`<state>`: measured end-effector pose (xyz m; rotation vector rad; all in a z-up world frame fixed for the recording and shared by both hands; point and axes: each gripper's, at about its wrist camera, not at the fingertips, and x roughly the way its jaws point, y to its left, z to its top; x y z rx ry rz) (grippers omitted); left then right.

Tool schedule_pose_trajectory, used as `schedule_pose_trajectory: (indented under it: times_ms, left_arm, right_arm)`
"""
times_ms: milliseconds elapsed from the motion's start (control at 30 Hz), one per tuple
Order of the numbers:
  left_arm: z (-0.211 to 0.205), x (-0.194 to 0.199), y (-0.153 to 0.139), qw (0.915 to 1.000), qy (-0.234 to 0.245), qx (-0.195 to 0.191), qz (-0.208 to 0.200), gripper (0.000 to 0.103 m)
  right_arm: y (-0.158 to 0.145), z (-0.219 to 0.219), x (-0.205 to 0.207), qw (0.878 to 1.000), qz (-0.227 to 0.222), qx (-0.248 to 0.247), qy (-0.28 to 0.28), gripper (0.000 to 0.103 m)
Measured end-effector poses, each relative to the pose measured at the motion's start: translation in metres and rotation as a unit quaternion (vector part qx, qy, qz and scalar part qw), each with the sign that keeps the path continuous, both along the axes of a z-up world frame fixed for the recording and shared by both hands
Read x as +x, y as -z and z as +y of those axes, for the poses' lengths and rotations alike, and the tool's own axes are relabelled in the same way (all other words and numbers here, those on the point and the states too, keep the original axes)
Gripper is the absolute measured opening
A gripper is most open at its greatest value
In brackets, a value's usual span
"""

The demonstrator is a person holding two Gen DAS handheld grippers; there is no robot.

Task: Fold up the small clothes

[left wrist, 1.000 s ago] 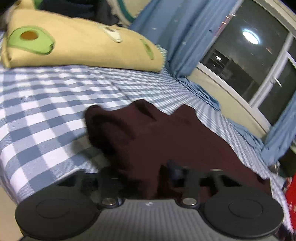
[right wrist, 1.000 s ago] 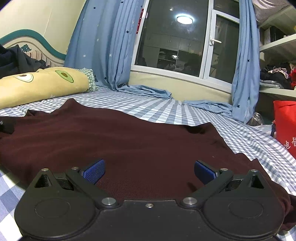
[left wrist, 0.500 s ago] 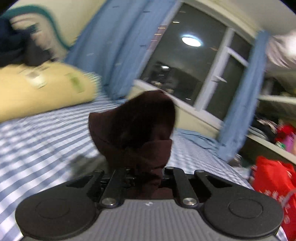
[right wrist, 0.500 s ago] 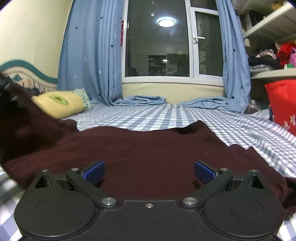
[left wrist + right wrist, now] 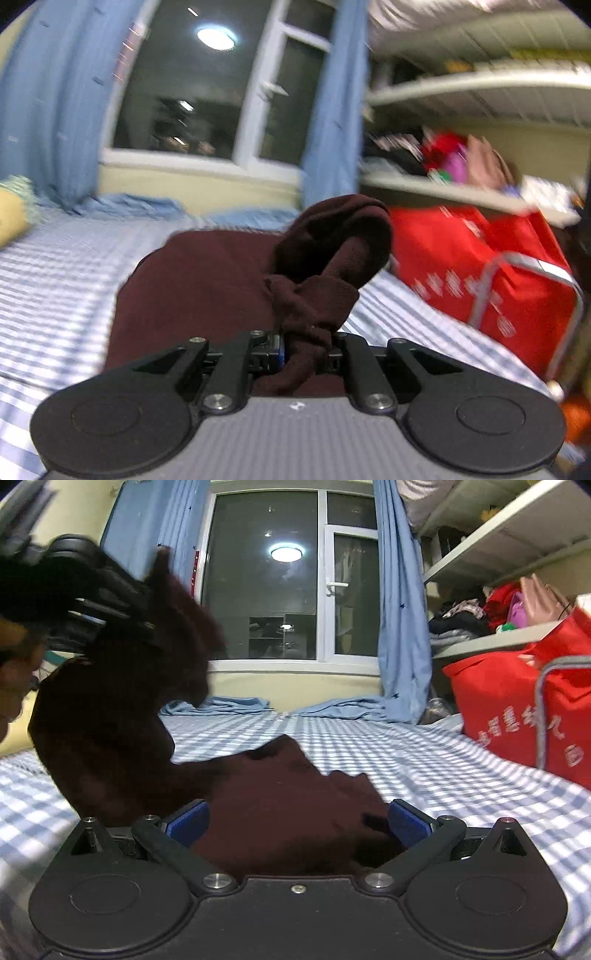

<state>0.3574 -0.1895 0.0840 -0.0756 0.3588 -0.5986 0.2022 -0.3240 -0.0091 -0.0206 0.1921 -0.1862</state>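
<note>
A dark maroon garment (image 5: 280,805) lies on the blue-and-white checked bed (image 5: 424,753). My left gripper (image 5: 306,347) is shut on a bunched edge of the garment (image 5: 317,291) and holds it lifted above the rest of the cloth. In the right wrist view the left gripper (image 5: 110,587) shows at the upper left with the raised cloth hanging from it. My right gripper (image 5: 297,821) is open, low over the flat part of the garment, with cloth between its blue pads (image 5: 186,818).
A red bag (image 5: 517,709) with a metal frame stands at the right of the bed. A window (image 5: 291,579) with blue curtains (image 5: 402,602) is behind. Shelves (image 5: 498,528) with clothes are at the upper right. A yellow pillow (image 5: 11,218) lies far left.
My left gripper has lifted the garment's edge off the bed and swung it up and to the right. My right gripper has stayed open over the cloth.
</note>
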Motion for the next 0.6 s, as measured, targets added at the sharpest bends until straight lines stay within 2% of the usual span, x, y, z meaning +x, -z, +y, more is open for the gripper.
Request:
schedule_pose_trajectory:
  times_ms: [133, 233, 300, 367, 400, 433, 467, 500, 533, 600]
  left_arm:
    - [-0.039, -0.001, 0.03, 0.9959, 0.063, 0.052, 0.038, 0.011]
    - [-0.055, -0.009, 0.045, 0.9912, 0.074, 0.108, 0.017, 0.011]
    - [-0.055, -0.012, 0.045, 0.9901, 0.081, 0.114, 0.015, 0.013]
    - [-0.049, -0.012, 0.042, 0.9908, 0.082, 0.105, 0.023, 0.018]
    - [-0.045, -0.013, 0.041, 0.9915, 0.084, 0.094, 0.028, 0.028]
    - [-0.038, -0.017, 0.039, 0.9922, 0.089, 0.082, 0.032, 0.045]
    - [-0.03, -0.021, 0.036, 0.9928, 0.094, 0.066, 0.035, 0.058]
    - [-0.023, -0.024, 0.034, 0.9933, 0.097, 0.05, 0.037, 0.076]
    - [-0.02, -0.029, 0.034, 0.9933, 0.102, 0.04, 0.036, 0.081]
    - [-0.008, -0.041, 0.031, 0.9926, 0.109, 0.044, 0.029, 0.082]
  right_arm:
    - [0.008, -0.009, -0.017, 1.0, 0.006, -0.025, 0.007, 0.103]
    - [0.015, -0.017, -0.023, 0.999, 0.018, -0.035, 0.009, 0.103]
    - [0.019, -0.021, -0.028, 0.999, 0.022, -0.039, 0.006, 0.103]
    - [0.02, -0.025, -0.033, 0.999, 0.024, -0.04, 0.004, 0.103]
    - [0.02, -0.027, -0.035, 0.999, 0.025, -0.038, 0.004, 0.103]
    - [0.02, -0.029, -0.038, 0.999, 0.025, -0.032, 0.005, 0.103]
    - [0.02, -0.033, -0.039, 0.999, 0.025, -0.024, 0.007, 0.103]
    - [0.019, -0.036, -0.04, 1.0, 0.024, -0.015, 0.007, 0.103]
    - [0.018, -0.038, -0.041, 1.0, 0.023, -0.005, 0.008, 0.103]
    - [0.014, -0.045, -0.042, 1.0, 0.02, 0.021, 0.006, 0.103]
